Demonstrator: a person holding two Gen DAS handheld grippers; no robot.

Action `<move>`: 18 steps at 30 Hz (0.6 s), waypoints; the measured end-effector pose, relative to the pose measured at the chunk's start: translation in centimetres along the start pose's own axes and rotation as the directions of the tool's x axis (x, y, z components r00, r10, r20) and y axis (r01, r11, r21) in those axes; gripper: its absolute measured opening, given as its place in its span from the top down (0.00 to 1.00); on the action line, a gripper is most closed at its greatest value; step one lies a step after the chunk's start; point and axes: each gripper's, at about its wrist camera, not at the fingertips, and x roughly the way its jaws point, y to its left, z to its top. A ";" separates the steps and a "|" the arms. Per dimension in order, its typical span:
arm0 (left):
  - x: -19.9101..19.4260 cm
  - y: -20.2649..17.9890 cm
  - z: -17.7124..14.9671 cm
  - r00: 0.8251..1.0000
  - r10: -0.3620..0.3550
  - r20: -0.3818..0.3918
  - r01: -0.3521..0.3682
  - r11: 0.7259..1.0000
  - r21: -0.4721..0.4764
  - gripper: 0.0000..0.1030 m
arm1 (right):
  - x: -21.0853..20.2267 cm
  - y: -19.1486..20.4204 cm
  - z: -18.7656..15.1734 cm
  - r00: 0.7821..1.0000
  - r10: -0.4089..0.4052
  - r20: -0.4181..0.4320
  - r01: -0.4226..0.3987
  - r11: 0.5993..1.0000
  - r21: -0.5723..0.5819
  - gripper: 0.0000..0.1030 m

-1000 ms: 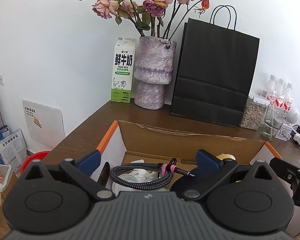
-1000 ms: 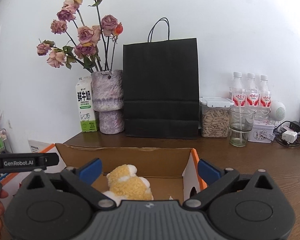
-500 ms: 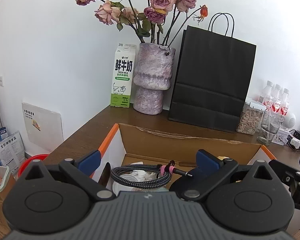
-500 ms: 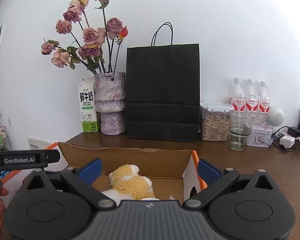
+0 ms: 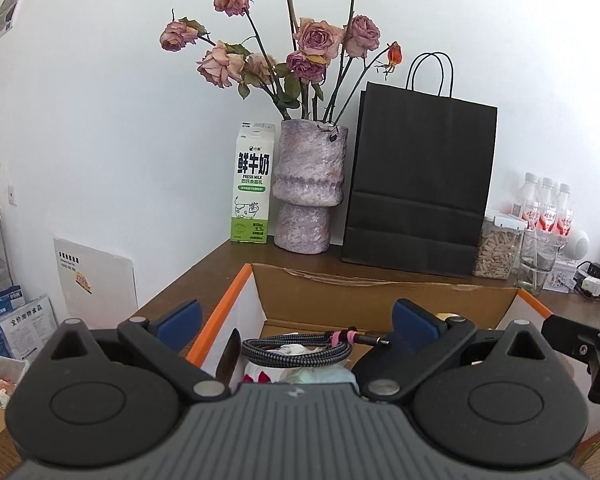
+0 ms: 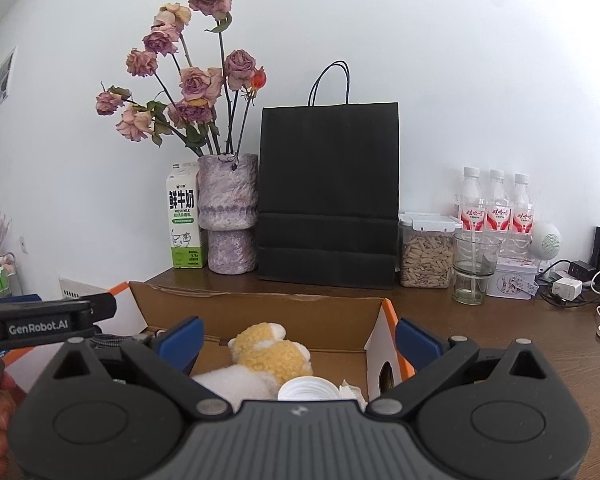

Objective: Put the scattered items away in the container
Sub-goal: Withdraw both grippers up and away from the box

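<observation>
An open cardboard box (image 5: 380, 296) with orange-edged flaps stands on the wooden desk; it also shows in the right wrist view (image 6: 260, 312). Inside lie a coiled braided cable (image 5: 296, 350), a white cup with crumpled tissue (image 5: 296, 368), a dark knife-like blade (image 5: 229, 358), a yellow and white plush toy (image 6: 272, 354) and a white round lid (image 6: 308, 389). My left gripper (image 5: 296, 316) is open and empty above the box's left part. My right gripper (image 6: 298, 334) is open and empty above the box's right part.
Against the wall stand a milk carton (image 5: 252, 184), a purple vase of dried roses (image 5: 308, 184), a black paper bag (image 5: 420, 184), a jar of seeds (image 6: 426, 250), a glass (image 6: 474, 268), water bottles (image 6: 496, 204) and chargers with cables (image 6: 580, 276).
Both grippers have risen and pulled back a little over the box, so more of the wall and box contents show. Both stay open and empty.
</observation>
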 end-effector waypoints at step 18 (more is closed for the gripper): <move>-4.2 1.1 -2.8 0.999 0.008 0.046 -0.011 0.999 0.051 0.00 | -4.1 -0.8 -3.3 0.998 -0.055 0.012 0.056 0.998 -0.008 0.01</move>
